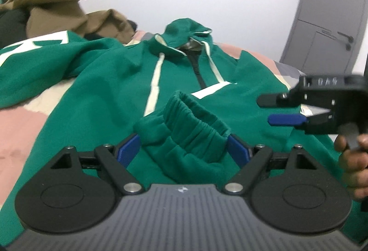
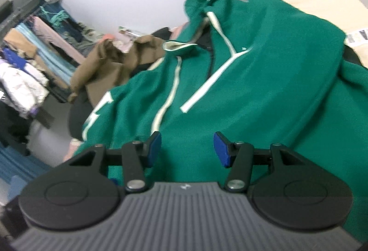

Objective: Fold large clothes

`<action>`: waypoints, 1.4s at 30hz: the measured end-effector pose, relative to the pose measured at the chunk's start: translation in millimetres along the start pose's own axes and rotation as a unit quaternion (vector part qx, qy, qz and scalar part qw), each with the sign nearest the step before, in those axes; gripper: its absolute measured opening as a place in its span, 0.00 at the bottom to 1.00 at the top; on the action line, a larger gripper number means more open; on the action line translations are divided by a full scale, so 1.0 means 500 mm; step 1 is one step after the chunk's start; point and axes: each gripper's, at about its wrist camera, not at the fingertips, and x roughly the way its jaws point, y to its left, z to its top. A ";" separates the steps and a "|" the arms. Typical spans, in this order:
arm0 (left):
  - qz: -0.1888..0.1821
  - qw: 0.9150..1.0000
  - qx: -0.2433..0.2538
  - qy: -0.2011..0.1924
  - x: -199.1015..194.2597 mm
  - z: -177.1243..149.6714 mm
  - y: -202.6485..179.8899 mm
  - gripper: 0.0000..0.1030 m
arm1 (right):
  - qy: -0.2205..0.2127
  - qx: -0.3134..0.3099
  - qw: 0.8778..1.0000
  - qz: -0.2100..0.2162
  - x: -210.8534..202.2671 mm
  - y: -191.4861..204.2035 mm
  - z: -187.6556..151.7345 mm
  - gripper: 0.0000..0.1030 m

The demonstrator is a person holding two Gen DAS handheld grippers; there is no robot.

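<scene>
A large green hoodie (image 1: 110, 81) with white stripes and drawstrings lies front up on the bed, hood (image 1: 184, 32) at the far end. It also fills the right wrist view (image 2: 264, 67). My left gripper (image 1: 184, 149) has its jaws wide apart on either side of a ribbed green sleeve cuff (image 1: 184, 122) that lies folded onto the hoodie's chest; whether the pads press on it I cannot tell. My right gripper (image 2: 186, 149) is open and empty above the hoodie's body. It shows at the right of the left wrist view (image 1: 276, 108), held by a hand.
A brown garment (image 1: 57, 9) is piled at the bed's far left, also in the right wrist view (image 2: 110, 60). The bedcover (image 1: 18, 131) has pink, cream and grey patches. A grey door (image 1: 331, 21) stands at the right. A clothes rack (image 2: 30, 55) stands beyond the bed.
</scene>
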 end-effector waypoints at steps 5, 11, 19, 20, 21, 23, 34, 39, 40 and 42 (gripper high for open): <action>0.022 1.000 -0.021 0.006 -0.034 0.001 0.017 0.84 | -0.015 -0.004 0.999 -0.042 -0.007 -0.009 -0.005 0.52; 0.044 0.997 -0.065 0.013 -0.072 0.003 0.056 0.84 | -0.070 0.010 0.992 -0.102 -0.049 -0.033 0.018 0.52; 0.068 0.989 -0.130 -0.018 -0.119 0.027 0.119 0.84 | -0.089 0.121 0.974 -0.169 -0.063 -0.151 0.047 0.52; 0.068 0.988 -0.136 -0.024 -0.126 0.030 0.125 0.84 | -0.085 0.133 0.973 -0.166 -0.055 -0.167 0.049 0.52; 0.068 0.987 -0.139 -0.031 -0.132 0.034 0.129 0.84 | -0.078 0.139 0.975 -0.157 -0.045 -0.177 0.051 0.52; 0.060 0.988 -0.139 -0.045 -0.137 0.039 0.134 0.84 | -0.059 0.134 0.981 -0.131 -0.018 -0.189 0.057 0.52; 0.005 0.997 -0.068 -0.031 -0.075 0.021 0.075 0.84 | -0.126 0.021 0.980 -0.153 0.058 -0.159 0.152 0.12; -0.026 0.999 -0.029 -0.019 -0.035 0.010 0.038 0.84 | -0.190 0.034 0.960 -0.202 0.027 -0.191 0.186 0.11; -0.028 0.999 -0.023 -0.014 -0.024 0.008 0.032 0.84 | -0.192 0.032 0.957 -0.217 0.024 -0.202 0.186 0.11; -0.035 0.999 -0.014 -0.001 -0.002 0.003 0.021 0.84 | -0.179 0.031 0.956 -0.231 0.031 -0.227 0.185 0.11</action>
